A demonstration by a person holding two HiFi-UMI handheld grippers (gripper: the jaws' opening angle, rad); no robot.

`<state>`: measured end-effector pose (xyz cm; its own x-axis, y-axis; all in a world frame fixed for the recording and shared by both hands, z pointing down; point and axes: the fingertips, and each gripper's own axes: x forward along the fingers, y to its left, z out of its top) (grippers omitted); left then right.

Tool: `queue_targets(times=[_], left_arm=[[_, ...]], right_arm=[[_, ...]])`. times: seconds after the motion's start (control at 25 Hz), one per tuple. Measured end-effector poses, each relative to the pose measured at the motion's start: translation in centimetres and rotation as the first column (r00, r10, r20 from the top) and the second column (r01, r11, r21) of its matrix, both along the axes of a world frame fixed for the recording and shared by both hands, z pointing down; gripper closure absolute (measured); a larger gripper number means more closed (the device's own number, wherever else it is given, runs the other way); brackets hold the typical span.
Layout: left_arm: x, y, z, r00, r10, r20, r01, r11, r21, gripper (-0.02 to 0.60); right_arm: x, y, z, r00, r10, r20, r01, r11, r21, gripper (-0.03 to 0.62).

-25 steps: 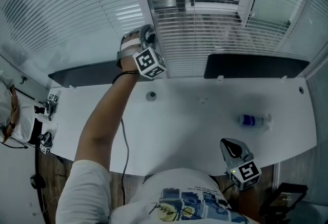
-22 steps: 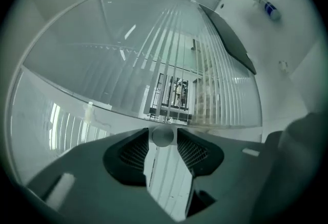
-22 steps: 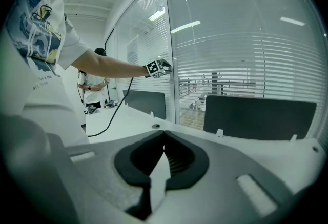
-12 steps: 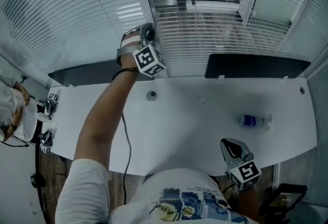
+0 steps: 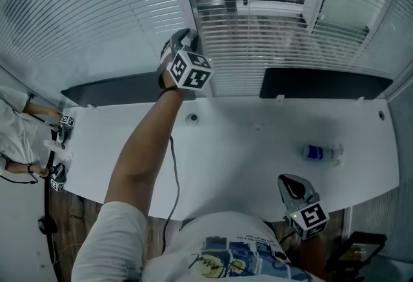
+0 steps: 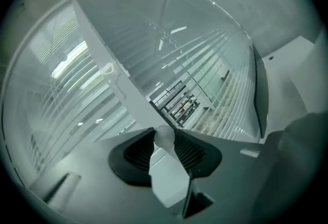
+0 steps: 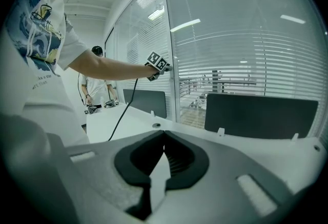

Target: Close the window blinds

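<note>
Our left gripper (image 5: 186, 37) is up at the blinds (image 5: 271, 55); its fingers, just closing, clamp the wand (image 6: 164, 137). Right gripper (image 5: 290, 182) fingers together, empty, near the table (image 5: 245, 151) edge.

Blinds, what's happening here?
A person holds the left gripper up at the blinds behind the desk. Its jaws have just been closing and now pinch the tilt wand. The slats are only partly closed. The right gripper hangs low by the desk edge, jaws shut and empty.
</note>
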<state>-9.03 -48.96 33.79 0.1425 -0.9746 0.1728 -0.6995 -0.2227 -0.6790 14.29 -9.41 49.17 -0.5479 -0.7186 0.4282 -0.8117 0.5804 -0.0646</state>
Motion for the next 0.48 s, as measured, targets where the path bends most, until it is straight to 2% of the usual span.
queue_targets(times=[0.12, 0.2, 0.32, 0.48], left_arm=[[-0.26, -0.03, -0.15, 0.991, -0.018, -0.136, 0.014, 0.999, -0.029, 0.457], [-0.4, 0.02, -0.28, 0.97, -0.035, -0.239, 0.024, 0.998, -0.05, 0.457], [-0.55, 0.1, -0.39, 0.924, -0.061, -0.378, 0.034, 0.996, -0.079, 0.457], [-1.03, 0.12, -0.55, 0.849, -0.087, -0.521, 0.035, 0.993, -0.109, 0.457]], right_arm=[[0.04, -0.04, 0.12, 1.0, -0.004, -0.004, 0.004, 1.0, 0.003, 0.591], [0.09, 0.1, 0.39, 1.0, -0.009, -0.001, 0.009, 1.0, 0.001, 0.591], [0.27, 0.1, 0.3, 1.0, -0.003, -0.005, 0.003, 1.0, 0.002, 0.591], [0.24, 0.06, 0.3, 1.0, -0.007, -0.007, 0.007, 1.0, 0.008, 0.591]])
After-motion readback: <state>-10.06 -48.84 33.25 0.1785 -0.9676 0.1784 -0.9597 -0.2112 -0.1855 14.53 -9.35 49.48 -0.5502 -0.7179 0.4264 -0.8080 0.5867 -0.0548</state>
